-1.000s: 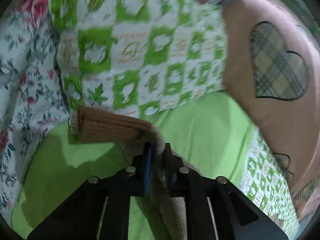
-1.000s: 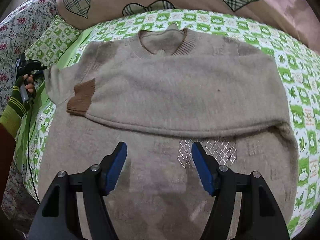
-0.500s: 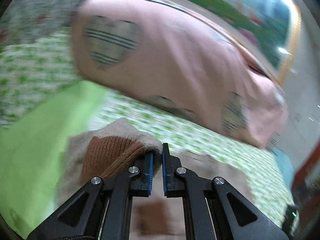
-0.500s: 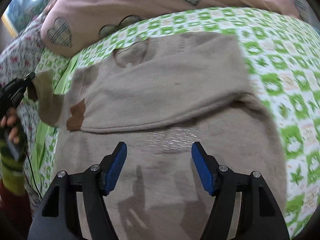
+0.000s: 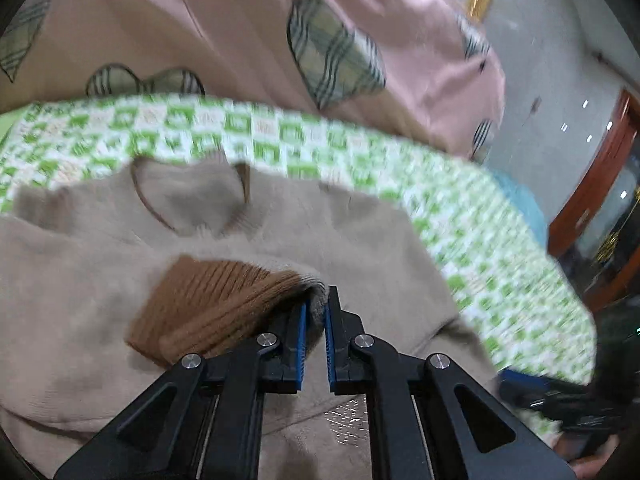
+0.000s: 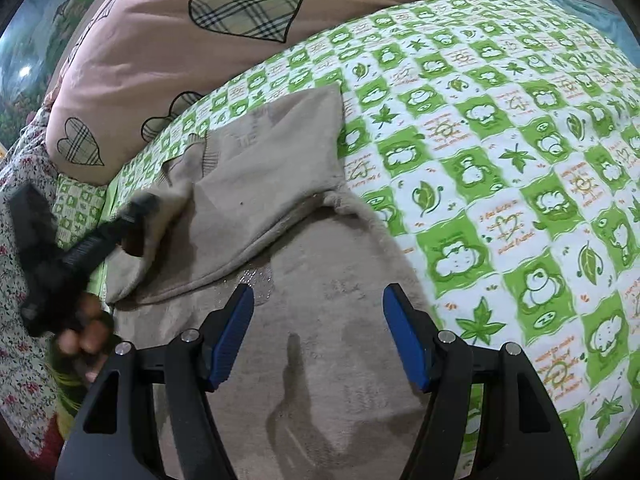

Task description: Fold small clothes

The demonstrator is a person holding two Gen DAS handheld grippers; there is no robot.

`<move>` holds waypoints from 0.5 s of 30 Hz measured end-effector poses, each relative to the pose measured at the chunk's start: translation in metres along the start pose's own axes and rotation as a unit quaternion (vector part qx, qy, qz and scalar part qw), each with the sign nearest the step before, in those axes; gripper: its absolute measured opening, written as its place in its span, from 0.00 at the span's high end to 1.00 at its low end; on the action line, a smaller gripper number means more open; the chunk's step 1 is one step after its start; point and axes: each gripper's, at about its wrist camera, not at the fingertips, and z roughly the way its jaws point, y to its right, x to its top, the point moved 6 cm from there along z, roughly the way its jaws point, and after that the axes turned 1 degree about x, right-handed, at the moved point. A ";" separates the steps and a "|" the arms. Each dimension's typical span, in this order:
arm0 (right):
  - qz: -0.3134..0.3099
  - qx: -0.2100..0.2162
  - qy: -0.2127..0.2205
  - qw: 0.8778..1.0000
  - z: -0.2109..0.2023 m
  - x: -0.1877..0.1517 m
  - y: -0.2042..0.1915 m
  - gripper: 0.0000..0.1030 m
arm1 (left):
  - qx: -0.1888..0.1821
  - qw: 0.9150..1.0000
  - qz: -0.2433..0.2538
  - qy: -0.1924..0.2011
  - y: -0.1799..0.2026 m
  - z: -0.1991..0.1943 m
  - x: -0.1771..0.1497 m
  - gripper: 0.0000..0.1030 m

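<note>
A beige fuzzy sweater (image 6: 320, 360) lies flat on the bed, neckline (image 5: 188, 196) away from me, with one sleeve folded across the chest (image 6: 260, 184). My left gripper (image 5: 318, 300) holds the other sleeve by the beige edge of its brown ribbed cuff (image 5: 216, 300) and carries it over the sweater body. Its jaws are just opening, with the fabric still pinched between the pads. In the right wrist view this left gripper (image 6: 138, 206) is blurred at the left, with a hand (image 6: 84, 332) on it. My right gripper (image 6: 316, 296) hovers open above the sweater's lower part, holding nothing.
The bed has a green and white checked sheet (image 6: 500, 200). A pink pillow with plaid hearts (image 6: 160, 60) lies behind the sweater. Floral fabric (image 6: 20, 360) runs along the left edge. A wall and wooden furniture (image 5: 600, 200) stand beyond the bed's far right side.
My left gripper has swung the brown-cuffed sleeve from beside the bed's left edge in over the sweater body. The right gripper has drifted right, still open.
</note>
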 end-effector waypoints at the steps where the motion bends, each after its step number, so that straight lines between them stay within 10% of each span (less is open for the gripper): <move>1: 0.000 0.001 0.002 1.000 -0.001 0.001 -0.001 0.34 | 0.000 1.000 -0.002 -0.014 0.000 0.009 -0.007 0.88; 7: -0.032 0.005 0.006 0.999 0.006 0.005 -0.017 0.34 | -0.006 0.999 -0.018 -0.037 -0.017 -0.008 -0.034 0.44; 15: -0.121 0.032 -0.008 0.992 0.042 0.007 -0.085 0.34 | 0.066 0.996 -0.062 -0.017 -0.098 -0.091 -0.076 0.44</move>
